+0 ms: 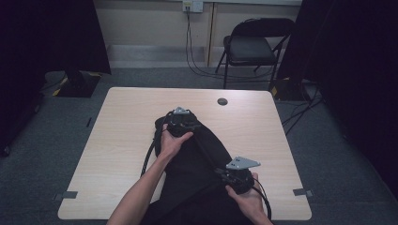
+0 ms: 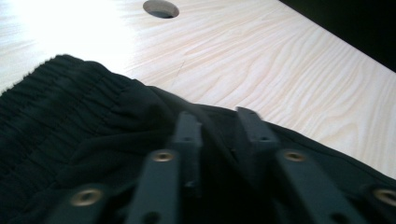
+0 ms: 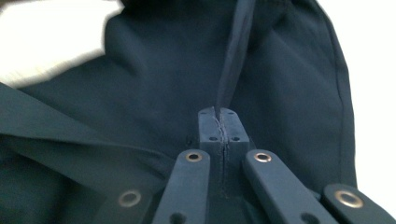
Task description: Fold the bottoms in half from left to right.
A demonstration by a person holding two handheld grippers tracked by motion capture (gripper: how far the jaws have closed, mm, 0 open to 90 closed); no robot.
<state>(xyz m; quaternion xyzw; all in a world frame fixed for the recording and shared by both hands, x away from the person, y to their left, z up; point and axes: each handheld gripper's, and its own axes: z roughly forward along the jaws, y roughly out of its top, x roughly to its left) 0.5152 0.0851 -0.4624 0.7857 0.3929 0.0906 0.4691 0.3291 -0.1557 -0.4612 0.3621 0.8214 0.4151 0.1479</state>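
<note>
From the high view, black trousers (image 1: 197,159) lie across the middle of the counter (image 1: 122,117), running from near its centre toward the near edge, where they hang over. The left claw (image 1: 180,121) sits at the far end of the cloth and the right claw (image 1: 237,177) near the near right part of it. The step in hand looks like laying the garment flat: best done by letting the far end go only once it rests on the wood, while the right side keeps the fabric taut.

In the left gripper view, the left claw (image 2: 219,126) has its jaws apart, with a gap between them and dark cloth lying under and behind; I cannot tell for sure whether a fold sits between the pads, but nothing looks pinched. The ribbed waistband (image 2: 60,93) lies to the left of the jaws, on the wood. Lift straight up here so the tips do not drag the band back into a wrinkle.

In the right gripper view, the right claw (image 3: 219,122) is clamped on a thin fold of the trousers (image 3: 154,84), which rises as a tight ridge from the pads. Keep that pull gentle and along the counter.

Around: a round cable hole (image 1: 222,101) near the far edge, a folding chair (image 1: 253,47) beyond the counter, and cables trailing near both hands, which could snag the cloth.
</note>
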